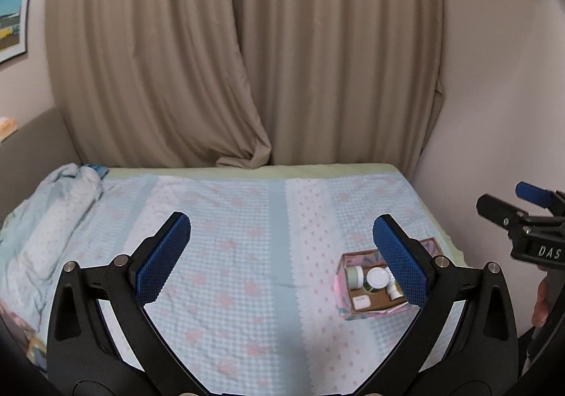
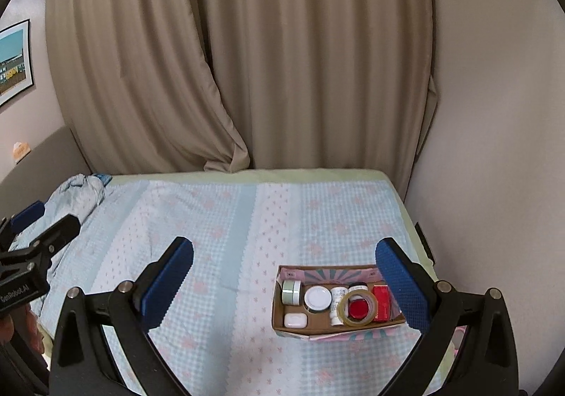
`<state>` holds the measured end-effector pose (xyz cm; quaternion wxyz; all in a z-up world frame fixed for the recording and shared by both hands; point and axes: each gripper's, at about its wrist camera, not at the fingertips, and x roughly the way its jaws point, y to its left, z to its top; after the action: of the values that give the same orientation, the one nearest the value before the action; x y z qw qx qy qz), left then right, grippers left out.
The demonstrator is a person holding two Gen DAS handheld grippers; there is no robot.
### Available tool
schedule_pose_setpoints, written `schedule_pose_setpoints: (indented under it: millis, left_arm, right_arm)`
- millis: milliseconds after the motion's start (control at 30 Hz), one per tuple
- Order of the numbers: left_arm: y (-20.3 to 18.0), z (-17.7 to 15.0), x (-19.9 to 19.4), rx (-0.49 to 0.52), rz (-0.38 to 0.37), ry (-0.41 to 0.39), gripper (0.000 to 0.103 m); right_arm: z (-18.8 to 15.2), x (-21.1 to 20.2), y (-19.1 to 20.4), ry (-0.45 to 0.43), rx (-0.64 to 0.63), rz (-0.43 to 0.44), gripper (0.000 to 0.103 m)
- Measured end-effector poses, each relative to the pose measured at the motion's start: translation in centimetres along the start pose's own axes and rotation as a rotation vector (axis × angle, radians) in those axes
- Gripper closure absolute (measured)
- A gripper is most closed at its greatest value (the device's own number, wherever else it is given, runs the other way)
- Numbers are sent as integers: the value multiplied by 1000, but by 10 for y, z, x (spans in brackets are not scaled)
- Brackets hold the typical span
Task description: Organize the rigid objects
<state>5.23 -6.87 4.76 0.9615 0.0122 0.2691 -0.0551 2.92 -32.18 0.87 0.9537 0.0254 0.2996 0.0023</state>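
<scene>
Box [image 2: 337, 327] of small items on bed [image 2: 219, 254], ahead-right of both tongs, long axis crosswise; nearer right tongs [image 2: 284, 284], whose right pad overlaps its end; left tongs [image 1: 282, 256] further off; both spread apart, empty.

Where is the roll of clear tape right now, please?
In the right wrist view, the tape roll lies inside the cardboard box, around the red lid, left of the red carton.
</scene>
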Motion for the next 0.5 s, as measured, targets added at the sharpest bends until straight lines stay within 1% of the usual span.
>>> schedule_pose_setpoints:
  millis: [167,500]
  left_arm:
    - [4,-3,-6,6,7,-4,0]
    - [4,0,-2,20,3,-13,0]
  right_arm:
    - [-1,-3,4,-9,14,-14,0]
    - [2,-4,4,-22,15,-40,0]
